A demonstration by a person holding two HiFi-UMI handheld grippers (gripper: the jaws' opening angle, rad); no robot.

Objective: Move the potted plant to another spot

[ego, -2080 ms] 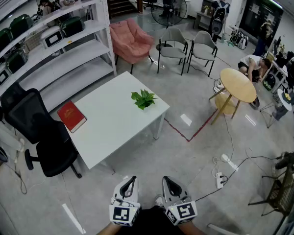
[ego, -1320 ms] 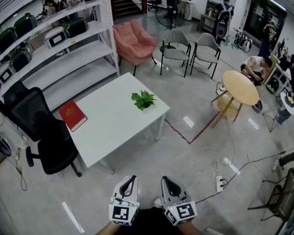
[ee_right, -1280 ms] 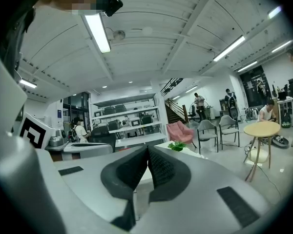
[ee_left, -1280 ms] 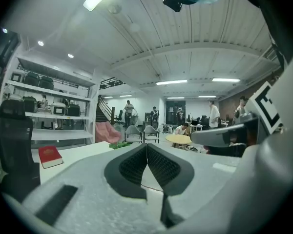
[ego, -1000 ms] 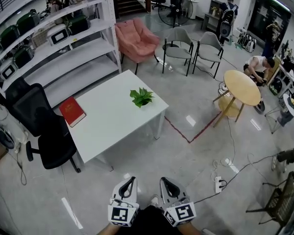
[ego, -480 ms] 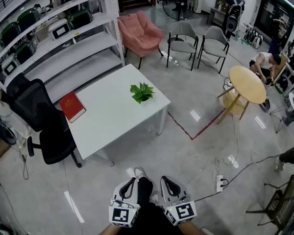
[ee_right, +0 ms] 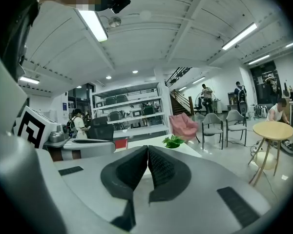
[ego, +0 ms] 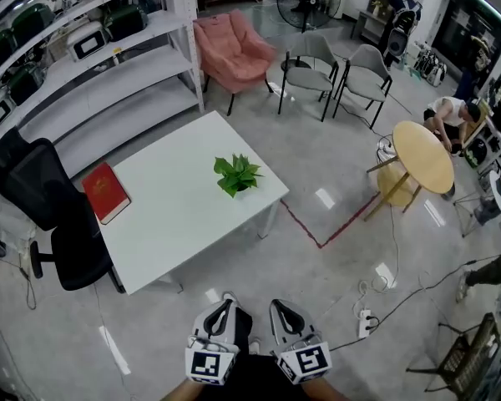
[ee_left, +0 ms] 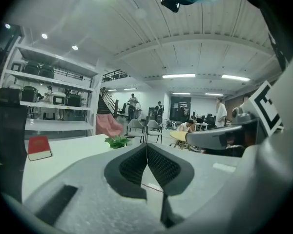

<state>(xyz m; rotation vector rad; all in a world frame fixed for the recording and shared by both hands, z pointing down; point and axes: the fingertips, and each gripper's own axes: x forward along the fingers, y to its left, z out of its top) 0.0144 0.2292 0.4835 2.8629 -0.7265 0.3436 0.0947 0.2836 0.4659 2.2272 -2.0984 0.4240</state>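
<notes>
- While both grippers are held low at the bottom of the head view, side by side and well apart from the white table (ego: 179,224), nothing is carried by either.
- The left gripper (ego: 225,304) is seen with its fingers pressed together, pad against pad, and nothing is caught between them.
- The right gripper (ego: 278,306) is likewise closed up tight, with no gap left between its ribbed pads.
- The potted plant (ego: 236,175) is set upright on the table, close to the edge that faces the two grey chairs (ego: 307,75) and toward the table's right corner; it is touched by neither gripper.
- A red book (ego: 105,192) is laid flat near the table's left corner, well apart from the plant.
- A black office chair (ego: 43,207) is drawn up just beside that left corner.
- A pink armchair (ego: 231,47) is placed beyond the table's far corner, and a round wooden table (ego: 424,155) is seen well off to the right.
</notes>
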